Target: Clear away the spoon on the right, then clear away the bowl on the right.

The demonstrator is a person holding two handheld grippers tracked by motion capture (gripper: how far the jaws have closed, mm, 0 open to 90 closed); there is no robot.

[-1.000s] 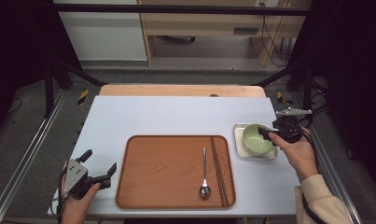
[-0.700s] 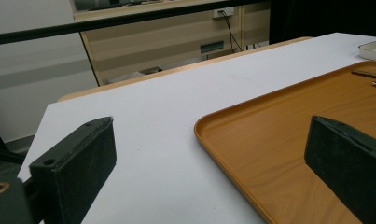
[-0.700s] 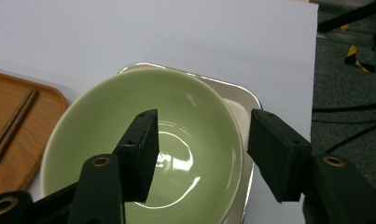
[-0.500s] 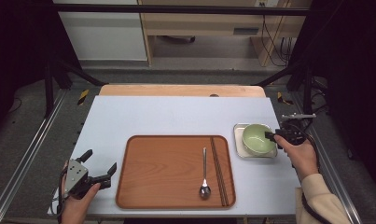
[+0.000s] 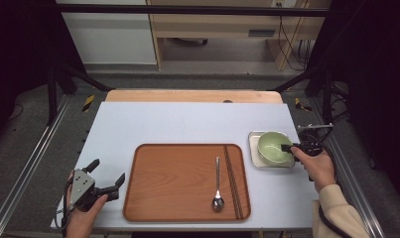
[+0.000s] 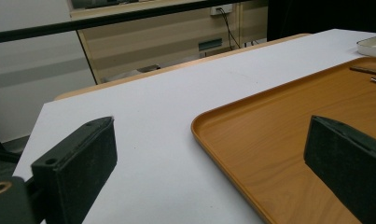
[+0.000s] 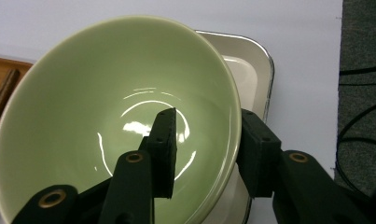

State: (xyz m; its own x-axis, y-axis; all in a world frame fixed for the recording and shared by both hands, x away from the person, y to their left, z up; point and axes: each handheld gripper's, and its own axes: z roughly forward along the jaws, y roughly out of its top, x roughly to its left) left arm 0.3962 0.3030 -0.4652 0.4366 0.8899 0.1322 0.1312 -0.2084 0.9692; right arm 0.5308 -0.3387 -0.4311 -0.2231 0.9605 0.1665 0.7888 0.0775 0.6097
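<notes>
Straddling the rim of the green bowl [image 7: 115,121], right gripper [image 7: 204,140] has one jaw inside, one outside, jaws just closing, pads not clearly pressing yet. Bowl sits in the white dish [image 5: 254,153] right of the wooden tray [image 5: 177,183]. Left gripper [image 5: 107,179] idle, jaws wide apart.

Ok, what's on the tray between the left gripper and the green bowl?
In the high view, a spoon and chopsticks lie on the wooden tray.

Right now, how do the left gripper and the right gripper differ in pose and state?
The left gripper rests near the wooden tray with jaws wide and nothing between them; the right gripper straddles the green bowl's rim, one jaw inside, one outside, and its jaws have just been closing. Both are hand-held with black jaws.
</notes>
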